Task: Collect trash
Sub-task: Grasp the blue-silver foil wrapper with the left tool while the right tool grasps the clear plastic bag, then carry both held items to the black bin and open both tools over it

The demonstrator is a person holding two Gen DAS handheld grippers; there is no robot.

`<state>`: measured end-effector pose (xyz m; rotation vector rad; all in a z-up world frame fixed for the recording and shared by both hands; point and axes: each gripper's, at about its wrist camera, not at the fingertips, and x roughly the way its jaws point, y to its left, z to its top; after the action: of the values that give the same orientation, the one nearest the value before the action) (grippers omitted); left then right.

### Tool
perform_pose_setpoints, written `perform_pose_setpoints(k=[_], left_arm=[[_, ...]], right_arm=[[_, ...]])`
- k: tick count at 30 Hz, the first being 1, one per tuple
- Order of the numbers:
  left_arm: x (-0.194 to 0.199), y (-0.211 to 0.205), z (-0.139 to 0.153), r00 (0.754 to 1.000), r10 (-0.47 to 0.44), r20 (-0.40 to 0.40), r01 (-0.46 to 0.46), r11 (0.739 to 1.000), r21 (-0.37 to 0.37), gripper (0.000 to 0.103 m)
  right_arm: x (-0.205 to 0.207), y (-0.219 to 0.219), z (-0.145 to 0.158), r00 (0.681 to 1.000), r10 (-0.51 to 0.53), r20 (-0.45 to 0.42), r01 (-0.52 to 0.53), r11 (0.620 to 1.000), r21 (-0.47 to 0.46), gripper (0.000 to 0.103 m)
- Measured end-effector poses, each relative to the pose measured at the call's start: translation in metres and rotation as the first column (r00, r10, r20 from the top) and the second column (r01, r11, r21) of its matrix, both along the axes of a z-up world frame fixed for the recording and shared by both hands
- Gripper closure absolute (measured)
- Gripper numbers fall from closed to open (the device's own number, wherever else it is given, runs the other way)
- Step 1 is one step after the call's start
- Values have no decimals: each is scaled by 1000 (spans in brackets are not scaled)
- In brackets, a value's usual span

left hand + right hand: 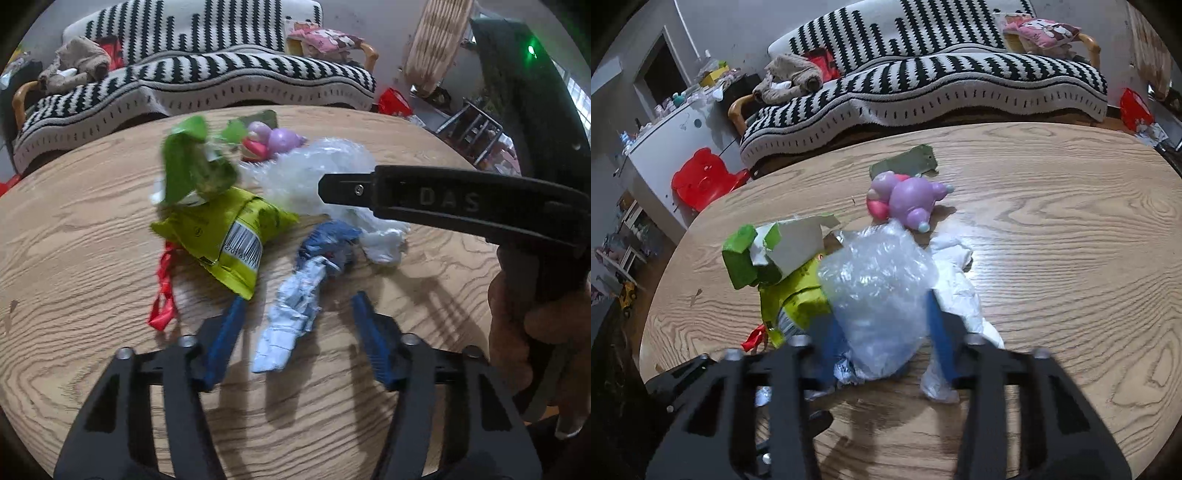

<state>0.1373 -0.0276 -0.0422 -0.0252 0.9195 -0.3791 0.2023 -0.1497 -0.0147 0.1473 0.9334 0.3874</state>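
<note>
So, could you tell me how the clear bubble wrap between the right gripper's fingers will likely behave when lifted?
The bubble wrap looks crumpled and airy, so probably very light and squashy. Its glossy film may slip between the right gripper's open fingers.

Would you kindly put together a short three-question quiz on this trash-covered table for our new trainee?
1. True or false: the left gripper is open with the crumpled blue-and-white wrapper between its fingers.
2. What lies between the right gripper fingers: A) purple toy, B) clear bubble wrap, C) red ribbon?
3. What printed mark shows on the yellow-green snack bag?

Key: 1 true; 2 B; 3 a barcode.
</note>
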Motion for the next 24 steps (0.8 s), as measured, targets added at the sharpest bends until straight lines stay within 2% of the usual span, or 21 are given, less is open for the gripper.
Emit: perform_pose_setpoints(k=[2,3,6,13,24], left_arm=[[-1,-2,-1,1000,-9,-13,9,1000,4,76],[-2,-3,-1,1000,-13,-18,13,1000,4,81],[-8,-4,3,1000,-10,-3,11,1000,21,83],[-20,0,25,999,-8,40,9,1000,-14,83],[-23,-19,38,997,-11,70,10,1000,2,83]], right_arm=[[-2,-1,3,1000,6,11,-6,1000,0,85],[-4,-2,6,1000,4,24,-4,1000,2,87],[-12,-8,17,998,-9,57,7,1000,31,89],[-36,-31,48,989,-65,131,53,994,94,90],[-63,-75,66,980,-123,156,112,991,74,90]])
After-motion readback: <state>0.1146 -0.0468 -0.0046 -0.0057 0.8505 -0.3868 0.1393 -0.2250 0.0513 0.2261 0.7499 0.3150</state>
